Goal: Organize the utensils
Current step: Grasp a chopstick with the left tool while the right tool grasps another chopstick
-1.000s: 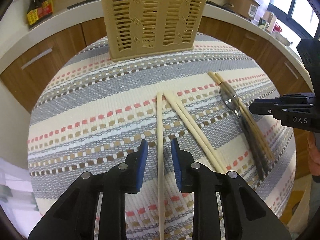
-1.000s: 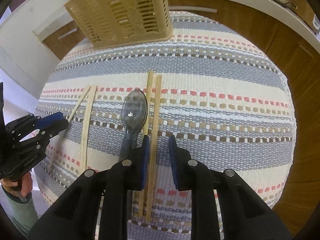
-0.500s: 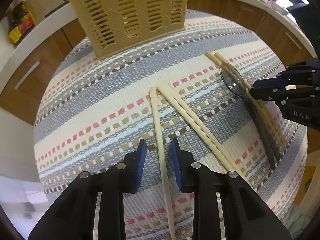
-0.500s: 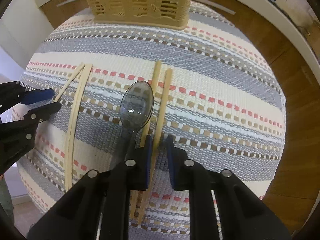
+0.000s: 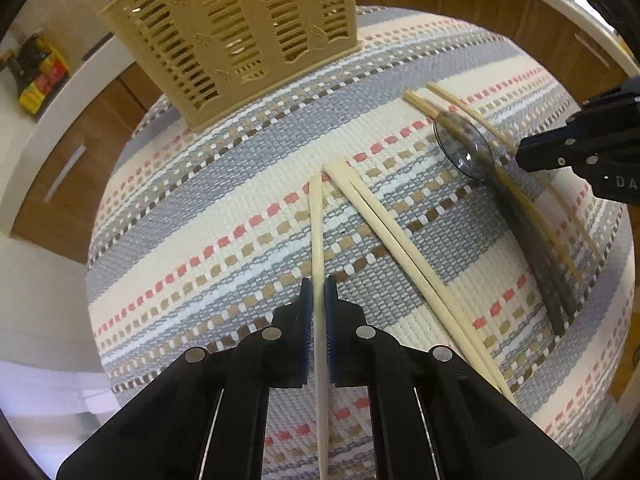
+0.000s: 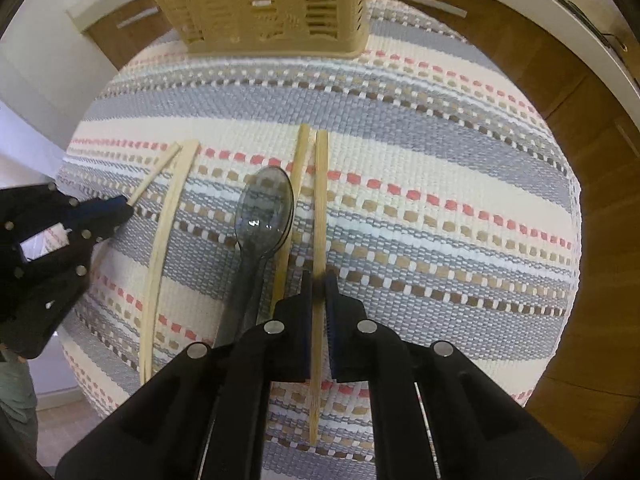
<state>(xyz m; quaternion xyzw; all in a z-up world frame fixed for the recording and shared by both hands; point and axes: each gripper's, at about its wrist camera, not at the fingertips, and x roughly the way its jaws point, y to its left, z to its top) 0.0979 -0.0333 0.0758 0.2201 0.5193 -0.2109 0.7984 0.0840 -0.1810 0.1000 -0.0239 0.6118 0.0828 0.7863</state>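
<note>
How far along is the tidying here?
Nothing visibly put away: no utensil shows through the beige slotted basket. In hand: the left tool pinches one pale chopstick, the right tool a bamboo chopstick. Left: grey spoon, other chopsticks.

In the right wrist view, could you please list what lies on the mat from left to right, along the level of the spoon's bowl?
Left gripper → pale chopstick → spoon → bamboo chopstick → bamboo chopstick held by the right gripper.
</note>
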